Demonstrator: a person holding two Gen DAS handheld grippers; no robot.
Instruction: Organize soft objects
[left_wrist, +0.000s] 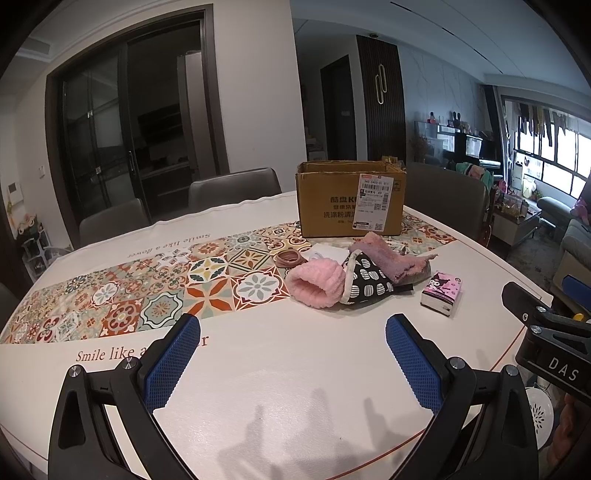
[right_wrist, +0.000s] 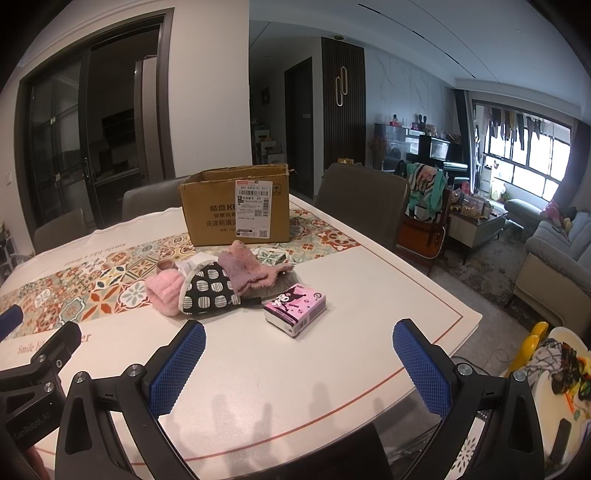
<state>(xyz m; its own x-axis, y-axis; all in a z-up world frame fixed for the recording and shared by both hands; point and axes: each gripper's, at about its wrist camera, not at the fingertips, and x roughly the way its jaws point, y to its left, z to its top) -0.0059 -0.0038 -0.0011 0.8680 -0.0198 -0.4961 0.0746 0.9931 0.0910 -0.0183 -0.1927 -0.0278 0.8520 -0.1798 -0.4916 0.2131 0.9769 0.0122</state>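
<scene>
Nothing is being carried yet: both tools are hovering over the bare near part of the counter (left_wrist: 295, 369), so the job appears to be at its opening step, choosing the first soft piece to lift.

Going left to right, the left hand-held gripper (left_wrist: 293, 363) is sitting released, its blue pads (left_wrist: 171, 363) spread wide with nothing between them. From it, the heap of soft things is lying at about one o'clock, well apart. Leftmost in that heap, a ring of pink hair ties (left_wrist: 290, 257) is resting on the patterned runner (left_wrist: 147, 291); next the fluffy pink piece (left_wrist: 314, 285) is touching the black-and-white patterned pouch (left_wrist: 365, 282), and the mauve fuzzy cloth (left_wrist: 391, 258) is draping over the pouch's far side. The open cardboard box (left_wrist: 349, 199) is standing behind the heap at twelve o'clock, probably the place the items are meant for.

Further right, the pink tissue pack (right_wrist: 295, 309) is lying just beside the heap, apart from it. The right hand-held gripper (right_wrist: 299, 365) is likewise spread and empty, with the tissue pack near its twelve o'clock and the heap at eleven.

The next move likely calls for reaching forward and pinching a fold of the fluffy pink piece, the nearest piece of the heap, without dragging the pouch along.
</scene>
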